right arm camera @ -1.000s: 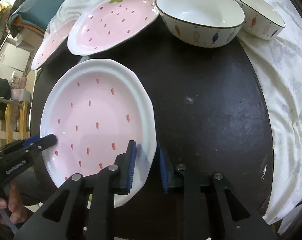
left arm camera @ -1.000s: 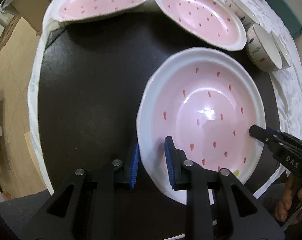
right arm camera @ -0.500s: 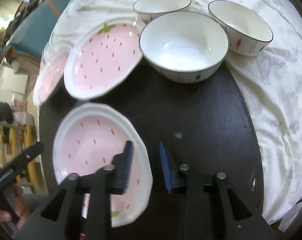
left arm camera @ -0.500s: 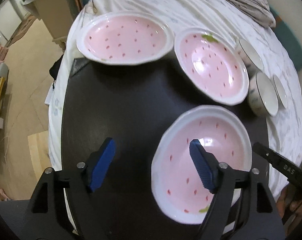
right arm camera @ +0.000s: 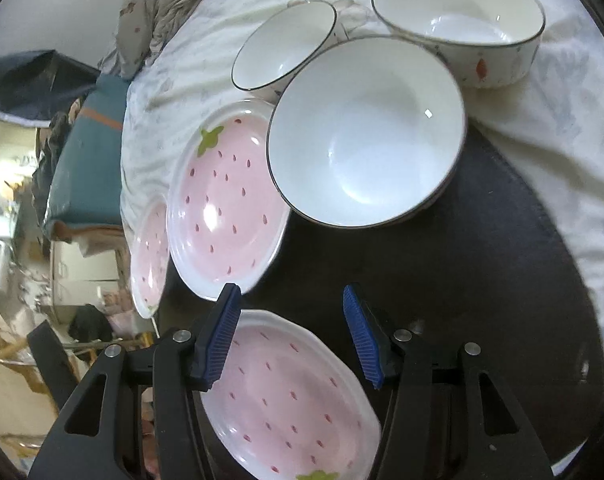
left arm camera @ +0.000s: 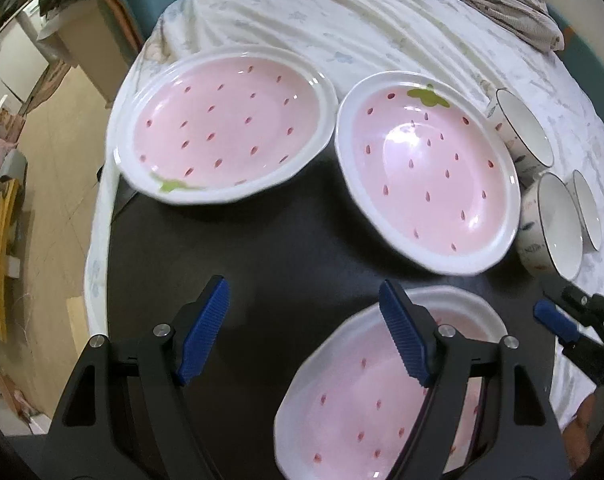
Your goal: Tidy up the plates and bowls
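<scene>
On the dark mat [left arm camera: 286, 248], near edge, nearest plate [left arm camera: 381, 392] lies flat, likely a stack base. Left gripper [left arm camera: 305, 332] and right gripper [right arm camera: 292, 336] both released, holding nothing. Two plates [left arm camera: 222, 128] [left arm camera: 429, 168] far; bowls [right arm camera: 365, 136] far right, unstacked.

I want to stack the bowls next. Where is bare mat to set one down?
Bare dark mat lies right of the near plate, below the big bowl. Another patch lies left of that plate, below the far plates. Crowded: the three bowls and middle plate.
</scene>
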`<action>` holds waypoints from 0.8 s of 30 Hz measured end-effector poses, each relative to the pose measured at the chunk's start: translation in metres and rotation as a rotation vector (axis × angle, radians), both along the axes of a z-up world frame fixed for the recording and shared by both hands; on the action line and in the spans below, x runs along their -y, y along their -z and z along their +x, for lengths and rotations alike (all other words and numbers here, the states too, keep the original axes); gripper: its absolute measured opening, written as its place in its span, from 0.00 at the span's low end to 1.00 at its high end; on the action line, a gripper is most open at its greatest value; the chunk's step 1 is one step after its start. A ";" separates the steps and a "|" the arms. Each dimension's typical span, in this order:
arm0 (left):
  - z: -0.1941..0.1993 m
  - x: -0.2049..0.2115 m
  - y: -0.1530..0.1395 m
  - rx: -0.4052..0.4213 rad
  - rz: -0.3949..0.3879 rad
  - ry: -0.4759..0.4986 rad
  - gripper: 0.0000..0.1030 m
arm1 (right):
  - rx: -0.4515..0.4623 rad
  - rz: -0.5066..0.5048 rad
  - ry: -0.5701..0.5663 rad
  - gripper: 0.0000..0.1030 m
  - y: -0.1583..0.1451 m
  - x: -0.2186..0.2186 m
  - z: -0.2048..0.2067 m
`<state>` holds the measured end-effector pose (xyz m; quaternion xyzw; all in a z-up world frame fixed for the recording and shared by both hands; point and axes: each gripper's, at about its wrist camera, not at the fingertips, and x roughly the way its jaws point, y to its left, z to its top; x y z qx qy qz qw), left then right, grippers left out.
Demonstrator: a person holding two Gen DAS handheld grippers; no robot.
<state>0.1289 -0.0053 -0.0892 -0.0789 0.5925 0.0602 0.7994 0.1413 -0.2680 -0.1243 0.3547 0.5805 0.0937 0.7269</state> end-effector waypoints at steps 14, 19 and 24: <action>0.045 0.001 0.021 -0.022 -0.113 -0.020 0.63 | 0.015 0.018 0.024 0.47 0.025 -0.012 0.026; 0.055 0.000 0.028 -0.039 -0.132 -0.011 0.53 | 0.018 -0.016 0.007 0.39 0.030 -0.021 0.033; 0.061 -0.002 0.037 -0.056 -0.161 -0.020 0.47 | 0.015 -0.015 -0.004 0.38 0.035 -0.026 0.038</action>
